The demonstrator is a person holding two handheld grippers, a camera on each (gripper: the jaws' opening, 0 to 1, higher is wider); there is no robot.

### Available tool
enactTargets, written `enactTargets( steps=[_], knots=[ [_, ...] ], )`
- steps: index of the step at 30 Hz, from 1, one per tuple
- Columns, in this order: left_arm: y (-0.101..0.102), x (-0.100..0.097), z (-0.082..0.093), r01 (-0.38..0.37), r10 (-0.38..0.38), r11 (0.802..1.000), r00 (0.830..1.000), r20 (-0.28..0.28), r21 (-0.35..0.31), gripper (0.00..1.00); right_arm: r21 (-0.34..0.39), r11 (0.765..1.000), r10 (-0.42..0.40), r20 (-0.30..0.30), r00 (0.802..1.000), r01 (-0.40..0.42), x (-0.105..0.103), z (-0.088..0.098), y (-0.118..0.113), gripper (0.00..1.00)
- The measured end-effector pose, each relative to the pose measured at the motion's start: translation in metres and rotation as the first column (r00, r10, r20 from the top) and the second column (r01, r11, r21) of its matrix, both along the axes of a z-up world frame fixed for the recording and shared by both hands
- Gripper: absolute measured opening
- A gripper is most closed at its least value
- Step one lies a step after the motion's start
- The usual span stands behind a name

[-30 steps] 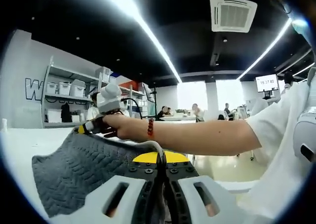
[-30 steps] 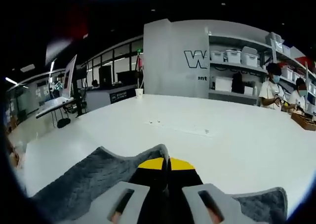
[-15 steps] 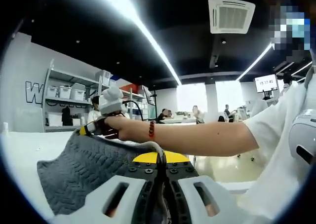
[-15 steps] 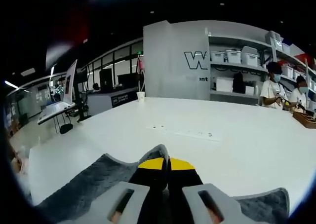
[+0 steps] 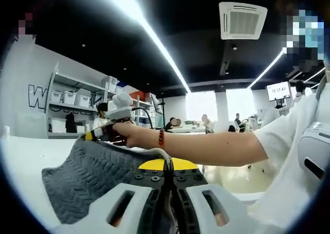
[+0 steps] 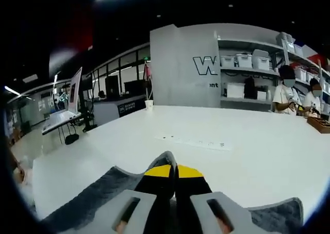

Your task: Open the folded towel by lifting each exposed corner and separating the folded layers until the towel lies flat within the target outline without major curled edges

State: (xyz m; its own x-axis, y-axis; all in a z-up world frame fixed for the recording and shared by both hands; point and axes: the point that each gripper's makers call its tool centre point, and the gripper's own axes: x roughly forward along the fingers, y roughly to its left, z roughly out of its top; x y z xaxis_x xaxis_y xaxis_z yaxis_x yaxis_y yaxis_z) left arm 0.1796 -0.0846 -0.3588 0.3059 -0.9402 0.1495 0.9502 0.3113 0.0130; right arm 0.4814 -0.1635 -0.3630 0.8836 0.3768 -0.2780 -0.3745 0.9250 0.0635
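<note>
Left gripper view: both grippers' fingers [image 5: 166,168] are pinched closed on the grey towel [image 5: 87,178].

Bright ceiling strips [image 5: 154,35], fisheye-warped edges

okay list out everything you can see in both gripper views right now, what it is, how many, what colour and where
towel: one, grey, textured, lifted off the table, pinched at two edges by both grippers
table: one, white, wide top under the towel
laptop: one, open, on a side desk at the left of the right gripper view
cup: one, white, at the far table edge
shelving: one unit, grey, holding white bins, by the back wall
ceiling air vent: one, white, overhead
wall screen: one, at the far right of the left gripper view
people: several, by the shelves and at far desks
left gripper: fingers shut on towel
right gripper: fingers shut on towel
bracelet: one, red beads, on the person's wrist
</note>
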Motion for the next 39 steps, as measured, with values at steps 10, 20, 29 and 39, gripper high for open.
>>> enactTargets(
  steps=[10, 20, 29, 39],
  knots=[
    [0.010, -0.002, 0.007, -0.020, 0.020, 1.000, 1.000, 0.019, -0.017, 0.00, -0.015, 1.000, 0.016, 0.009, 1.000, -0.016, -0.005, 0.004, 0.010, 0.00],
    [0.019, -0.002, 0.012, -0.036, 0.036, 0.999, 0.999, 0.031, -0.016, 0.00, 0.014, 0.999, 0.038, 0.019, 0.999, -0.038, -0.006, 0.010, 0.021, 0.00],
    [0.025, -0.002, 0.018, -0.037, 0.038, 0.999, 0.999, 0.025, -0.038, 0.00, 0.004, 0.999, 0.043, 0.033, 0.999, -0.043, -0.008, 0.017, 0.024, 0.00],
    [0.032, -0.005, 0.023, -0.036, 0.037, 0.998, 0.999, 0.023, -0.048, 0.00, 0.009, 0.999, 0.052, 0.042, 0.998, -0.052, -0.010, 0.023, 0.032, 0.00]
  ],
)
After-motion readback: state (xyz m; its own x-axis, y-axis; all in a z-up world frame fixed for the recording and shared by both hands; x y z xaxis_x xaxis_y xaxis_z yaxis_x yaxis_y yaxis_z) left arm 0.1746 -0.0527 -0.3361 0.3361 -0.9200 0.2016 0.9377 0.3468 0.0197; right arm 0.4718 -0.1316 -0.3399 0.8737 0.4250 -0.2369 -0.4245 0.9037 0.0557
